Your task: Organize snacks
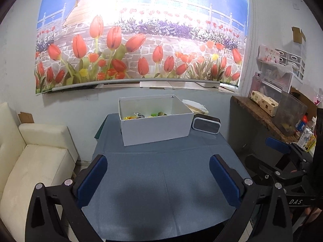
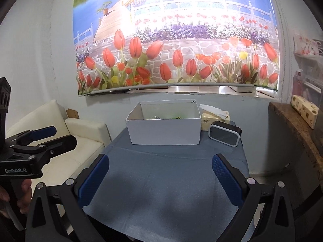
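Observation:
A white open box (image 1: 156, 128) stands at the far side of the blue-clothed table (image 1: 161, 177). Several wrapped snacks (image 1: 141, 116), yellow, green and silver, lie inside it; in the right wrist view the box (image 2: 164, 133) shows only a glimpse of them (image 2: 159, 117). My left gripper (image 1: 158, 173) is open and empty, held over the near part of the table. My right gripper (image 2: 160, 173) is open and empty too, beside it. The right gripper also shows at the right in the left wrist view (image 1: 282, 155), and the left gripper at the left in the right wrist view (image 2: 46, 136).
A black digital clock (image 1: 206, 126) stands right of the box, with a tissue pack (image 2: 215, 119) behind it. A cream sofa (image 1: 38, 161) is to the left. A cluttered wooden shelf (image 1: 268, 119) runs along the right. A tulip poster hangs on the wall behind.

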